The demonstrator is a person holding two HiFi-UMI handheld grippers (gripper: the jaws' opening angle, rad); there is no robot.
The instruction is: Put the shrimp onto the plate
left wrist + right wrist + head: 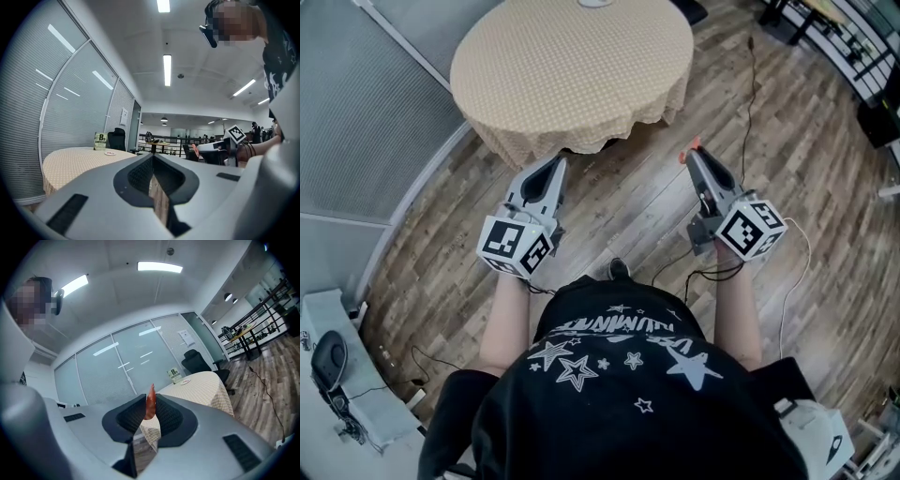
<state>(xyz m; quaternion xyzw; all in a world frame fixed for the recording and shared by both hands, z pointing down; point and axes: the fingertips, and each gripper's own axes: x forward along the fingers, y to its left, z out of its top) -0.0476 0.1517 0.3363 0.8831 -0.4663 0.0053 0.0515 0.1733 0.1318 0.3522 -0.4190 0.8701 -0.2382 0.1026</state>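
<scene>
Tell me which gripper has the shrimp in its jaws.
The right gripper: an orange-red shrimp stands pinched between its jaws. The left gripper has its jaws together with nothing between them.

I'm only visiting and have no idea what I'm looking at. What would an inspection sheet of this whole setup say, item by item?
Surface: round table under a beige checked cloth, ahead of the person, apart from both grippers.
Job's things: orange-red shrimp, held between the right gripper's jaws; small white plate, on the table, nothing seen on it.
Clutter: green-and-white number card, standing beside the plate.
Grippers: left gripper, jaws together, nothing between them; right gripper, shut on the shrimp.
Cables: long black cable, lying on the floor to the right; thin dark leads, hanging below the right gripper.
Surroundings: wood-plank floor; glass wall with blinds; black office chair behind the table.
</scene>
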